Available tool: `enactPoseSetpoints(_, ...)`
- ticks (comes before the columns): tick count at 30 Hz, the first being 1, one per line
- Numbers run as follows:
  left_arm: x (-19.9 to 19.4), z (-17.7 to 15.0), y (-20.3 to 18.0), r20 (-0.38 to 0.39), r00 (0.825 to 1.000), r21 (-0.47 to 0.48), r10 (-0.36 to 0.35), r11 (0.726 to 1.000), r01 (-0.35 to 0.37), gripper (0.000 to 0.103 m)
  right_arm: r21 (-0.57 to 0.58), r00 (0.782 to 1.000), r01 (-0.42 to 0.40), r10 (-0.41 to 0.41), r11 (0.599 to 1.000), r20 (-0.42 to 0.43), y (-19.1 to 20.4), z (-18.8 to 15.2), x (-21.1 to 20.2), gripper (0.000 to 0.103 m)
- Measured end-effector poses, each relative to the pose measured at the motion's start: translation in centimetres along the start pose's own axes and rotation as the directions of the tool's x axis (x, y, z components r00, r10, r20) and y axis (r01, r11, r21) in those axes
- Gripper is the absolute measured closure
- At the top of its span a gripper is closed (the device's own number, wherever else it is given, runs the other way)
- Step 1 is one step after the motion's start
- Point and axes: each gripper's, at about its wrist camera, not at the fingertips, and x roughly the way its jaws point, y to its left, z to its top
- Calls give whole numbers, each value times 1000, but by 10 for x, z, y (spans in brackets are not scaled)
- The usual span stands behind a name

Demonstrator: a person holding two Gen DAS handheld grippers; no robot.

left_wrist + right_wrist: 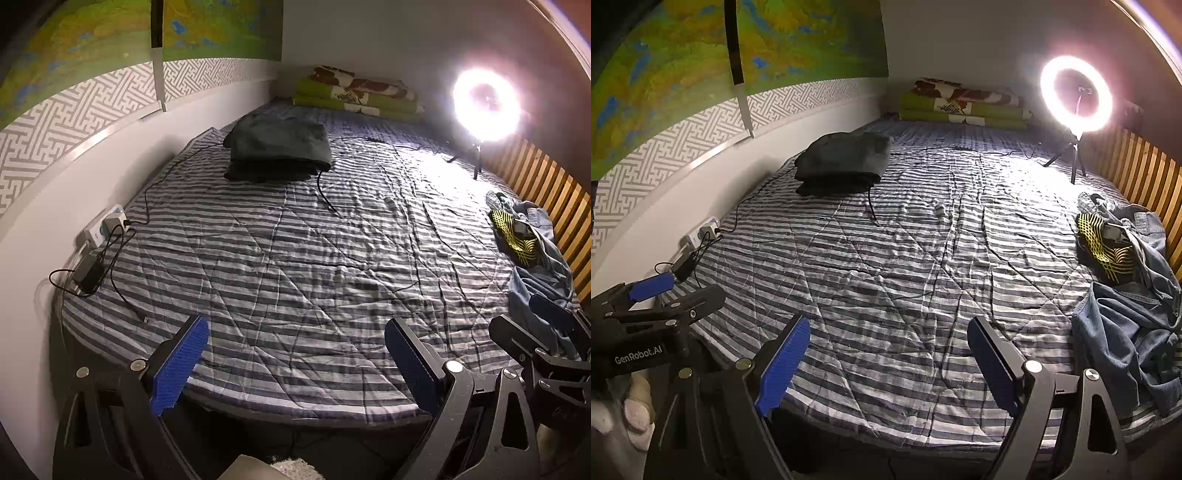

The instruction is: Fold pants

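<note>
While the left wrist view looked along its own fingers, the left gripper [295, 365] hung with its jaws spread wide over the near edge of the striped quilt [295, 258], pinching nothing. At about three o'clock lay the crumpled jeans [535, 280], heaped against the wooden slats [546, 184], with the right gripper [546, 325] just beside them, probably because it was nearer to reach them. A folded dark garment [277, 151] sat at eleven o'clock, well apart.

From the right wrist view, the right gripper [890, 363] also stood spread and empty. The jeans [1126, 325] bulked at three to four o'clock, unfolded. The left gripper [665, 295] showed at nine o'clock, apparently open. A ring light [1047, 96] at one o'clock lit the bare middle, likely kept clear for folding.
</note>
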Motion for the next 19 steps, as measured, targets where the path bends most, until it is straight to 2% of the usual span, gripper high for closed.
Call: enactPoseSetpoints(19, 12, -1, 4, -10, 999, 11, -31, 999, 32, 3, 13, 1000, 3, -3, 1000, -17, 2, -1, 8, 19)
